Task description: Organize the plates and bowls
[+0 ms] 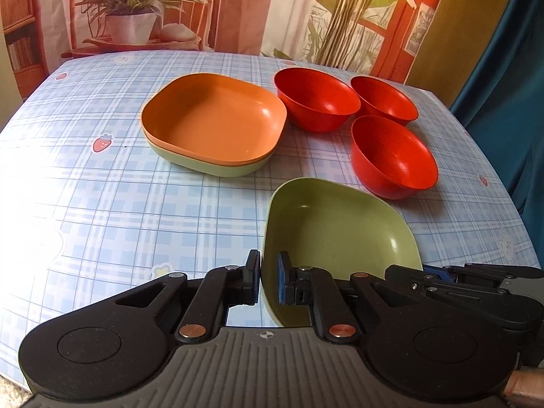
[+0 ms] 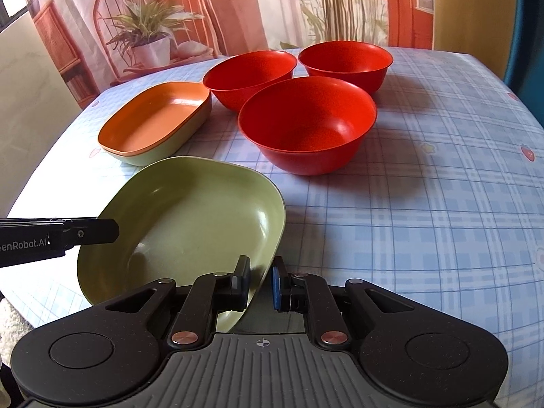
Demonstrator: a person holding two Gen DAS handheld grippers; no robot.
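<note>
A green square plate [image 1: 340,231] [image 2: 190,210] hangs tilted just over the table between both grippers. My left gripper [image 1: 269,278] is shut on its left rim, and my right gripper [image 2: 260,282] is shut on its right rim. Each gripper also shows in the other's view: the right gripper [image 1: 431,275] at the plate's far side, the left gripper [image 2: 112,231] at its left edge. Farther back, an orange plate [image 1: 214,122] [image 2: 153,119] sits nested on another green plate [image 1: 204,166] [image 2: 163,149]. Three red bowls [image 1: 316,102] [image 1: 384,100] [image 1: 394,156] stand upright to the right of that stack.
The table [image 1: 102,204] [image 2: 442,204] wears a blue checked cloth with strawberry prints. A printed backdrop [image 1: 238,6] of a plant and chair hangs right behind its far edge. A blue curtain [image 1: 516,85] hangs off the right side.
</note>
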